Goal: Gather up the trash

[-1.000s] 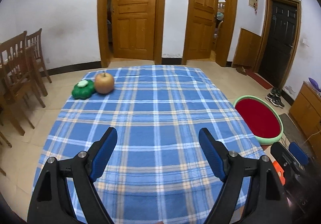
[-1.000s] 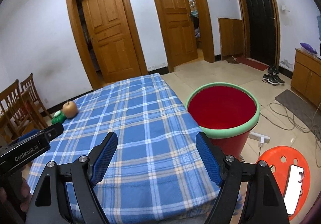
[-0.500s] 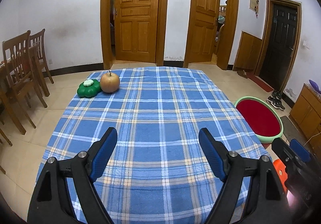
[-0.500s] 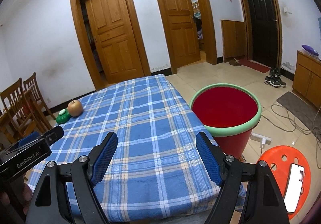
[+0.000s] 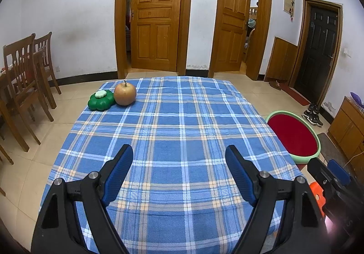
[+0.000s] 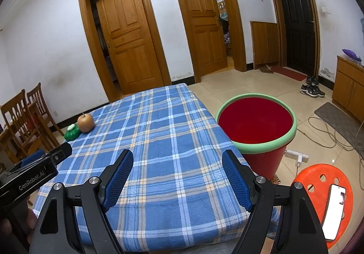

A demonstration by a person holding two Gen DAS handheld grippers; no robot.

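A brownish apple (image 5: 125,94) and a green flower-shaped object (image 5: 101,99) with a pale top sit side by side at the far left corner of a table under a blue plaid cloth (image 5: 182,135). They show smaller in the right wrist view: apple (image 6: 85,122), green object (image 6: 72,132). A red bin with a green rim (image 6: 256,125) stands on the floor off the table's right side. My left gripper (image 5: 178,168) hangs open over the near part of the cloth, nothing between its blue pads. My right gripper (image 6: 177,173) is open and empty too, near the table's front right.
Wooden chairs (image 5: 27,76) stand left of the table. An orange stool (image 6: 327,197) with a phone (image 6: 334,213) on it sits at the near right, with a power strip (image 6: 295,156) and cables on the floor. Shoes (image 6: 311,90) lie by the dark door.
The left wrist view has pulled back slightly, so the apple and green object sit a little farther right in it. The right view has shifted slightly. Both grippers stay open.
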